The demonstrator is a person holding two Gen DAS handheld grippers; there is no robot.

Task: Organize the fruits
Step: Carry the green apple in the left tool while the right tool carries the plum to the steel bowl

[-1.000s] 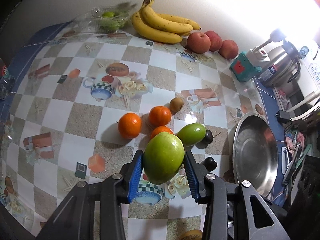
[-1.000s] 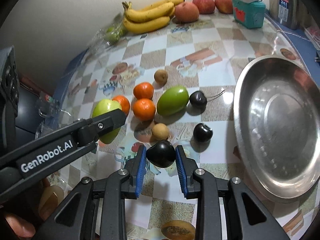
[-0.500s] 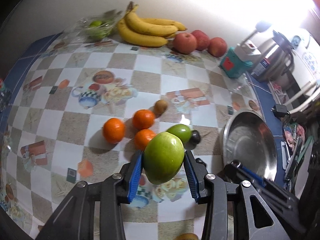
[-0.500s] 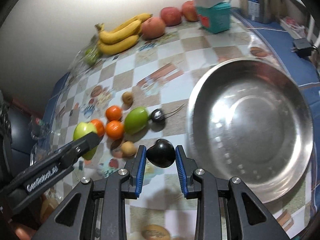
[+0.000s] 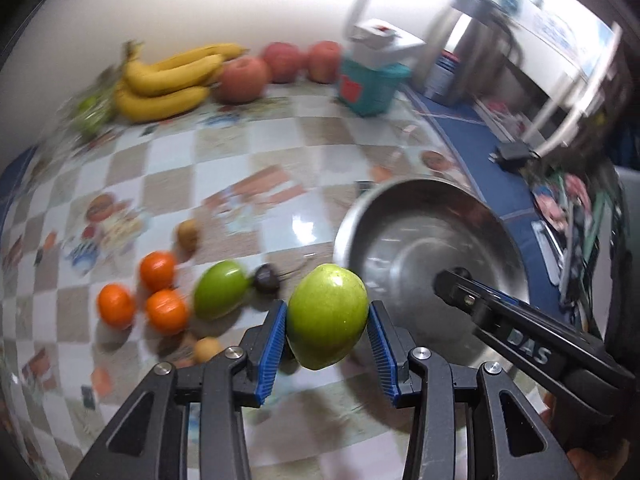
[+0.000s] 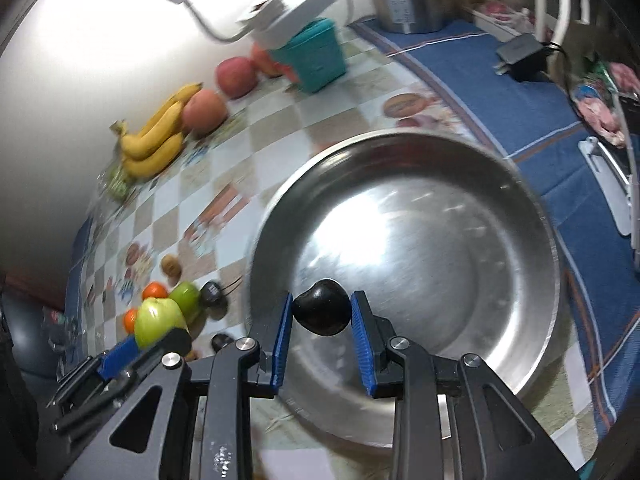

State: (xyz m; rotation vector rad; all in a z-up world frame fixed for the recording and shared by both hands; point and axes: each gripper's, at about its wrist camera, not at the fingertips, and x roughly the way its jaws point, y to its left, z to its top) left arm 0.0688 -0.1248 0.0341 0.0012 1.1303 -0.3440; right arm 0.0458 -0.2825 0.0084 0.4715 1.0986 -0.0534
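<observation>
The left gripper (image 5: 327, 324) pinches a green fruit (image 5: 327, 316), the right gripper (image 6: 321, 314) a dark plum (image 6: 321, 313), above the checked tablecloth (image 5: 248, 152); bananas (image 5: 168, 80) line its far, wall-side edge.

Left gripper (image 5: 327, 322): I had it pitched steeply downward, blue pads clamped on a load. Right gripper (image 6: 322, 314): I held it likewise pitched down, jaws narrowly set and gripping, just beside the left.

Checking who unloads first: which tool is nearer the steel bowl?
Right. The right tool, gripping the dark fruit, hangs over the steel bowl. The left tool, gripping the green fruit, is beside its rim, over the table.
</observation>
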